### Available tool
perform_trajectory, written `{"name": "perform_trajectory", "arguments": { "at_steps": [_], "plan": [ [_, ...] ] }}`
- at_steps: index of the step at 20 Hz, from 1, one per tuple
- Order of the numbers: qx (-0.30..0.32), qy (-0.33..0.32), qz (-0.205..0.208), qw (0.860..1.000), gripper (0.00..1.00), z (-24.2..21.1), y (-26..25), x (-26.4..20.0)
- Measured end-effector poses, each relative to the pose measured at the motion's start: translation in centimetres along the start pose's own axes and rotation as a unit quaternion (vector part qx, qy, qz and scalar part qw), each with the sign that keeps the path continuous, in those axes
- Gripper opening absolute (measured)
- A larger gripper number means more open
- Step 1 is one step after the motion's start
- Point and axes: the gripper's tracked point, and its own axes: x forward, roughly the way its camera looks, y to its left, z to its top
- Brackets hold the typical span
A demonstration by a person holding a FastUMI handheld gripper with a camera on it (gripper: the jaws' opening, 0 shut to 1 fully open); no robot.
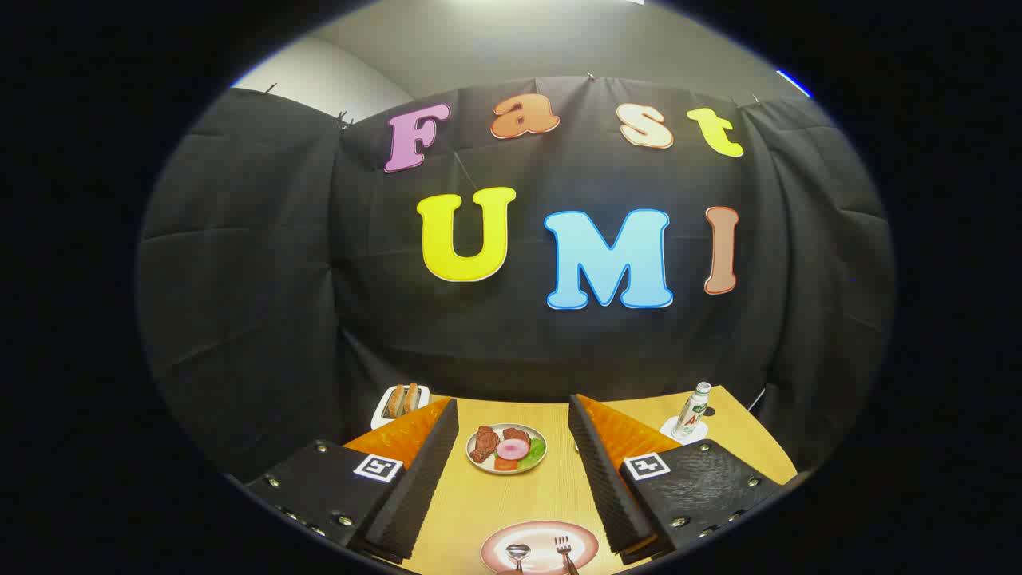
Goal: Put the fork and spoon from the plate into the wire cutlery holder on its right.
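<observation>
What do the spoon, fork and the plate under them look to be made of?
Spoon and fork: likely polished metal, silvery with bright glints. Plate: glossy, pinkish rim with a pale centre, probably glazed ceramic, though plastic can't be ruled out. The open claw hangs above the table, the plate between its fingers, touching neither utensil.

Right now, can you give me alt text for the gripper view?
The open claw hangs over a wooden table, holding nothing. A spoon and fork lie on a pink plate between its fingers; a plate of food sits beyond.
</observation>
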Motion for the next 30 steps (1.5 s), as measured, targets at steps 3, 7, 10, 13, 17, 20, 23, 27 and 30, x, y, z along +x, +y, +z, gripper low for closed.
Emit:
{"name": "perform_trajectory", "arguments": {
  "at_steps": [3,7,10,13,17,20,23,27,30],
  "plan": [
    [0.004,0.013,-0.002,1.000,0.86,-1.1,-0.3,0.6],
    [0.009,0.031,-0.007,0.999,0.86,-2.6,-0.9,1.6],
    [0.015,0.046,-0.010,0.999,0.86,-3.9,-1.2,2.2],
    [0.017,0.070,-0.016,0.997,0.86,-5.9,-1.7,2.9],
    [0.024,0.127,-0.030,0.991,0.86,-10.2,-2.7,3.6],
    [0.030,0.178,-0.040,0.983,0.86,-14.0,-3.3,3.7],
    [0.017,0.245,-0.058,0.968,0.86,-18.7,-4.4,3.4],
    [0.017,0.316,-0.059,0.947,0.86,-24.1,-4.4,3.0],
    [0.014,0.373,-0.068,0.925,0.86,-28.0,-5.2,2.4]
  ]
}}
